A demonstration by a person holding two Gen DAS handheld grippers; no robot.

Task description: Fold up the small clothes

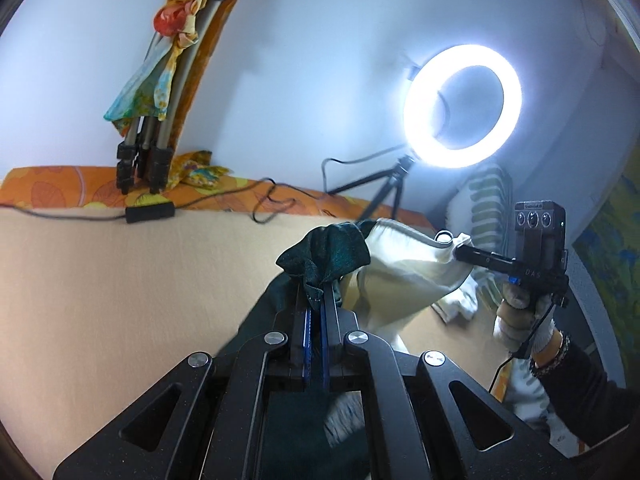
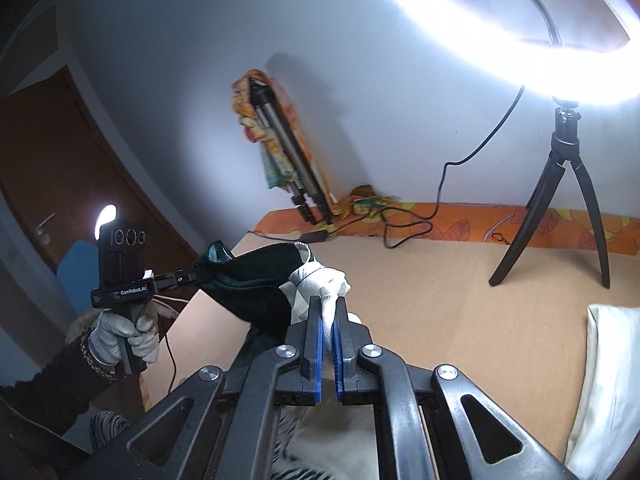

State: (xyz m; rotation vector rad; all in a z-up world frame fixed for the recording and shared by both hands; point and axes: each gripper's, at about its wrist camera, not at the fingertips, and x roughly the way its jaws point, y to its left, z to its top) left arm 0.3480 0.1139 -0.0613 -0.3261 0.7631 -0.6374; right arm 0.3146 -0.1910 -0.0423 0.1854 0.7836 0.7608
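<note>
A small garment, dark green (image 1: 324, 258) on one side and cream white (image 1: 404, 264) on the other, hangs stretched in the air between my two grippers above the tan bed surface (image 1: 120, 300). My left gripper (image 1: 316, 300) is shut on its dark green corner. My right gripper (image 2: 329, 304) is shut on its white corner (image 2: 320, 280). In the right wrist view the dark part (image 2: 248, 280) spans toward the left gripper (image 2: 200, 272). In the left wrist view the right gripper (image 1: 456, 254) pinches the white end.
A lit ring light (image 1: 462, 106) on a small black tripod (image 2: 560, 200) stands at the back right. A folded tripod wrapped in a scarf (image 1: 160, 92) leans on the wall. Cables (image 1: 240, 200) lie along the orange sheet. White folded cloth (image 2: 600, 380) lies at right.
</note>
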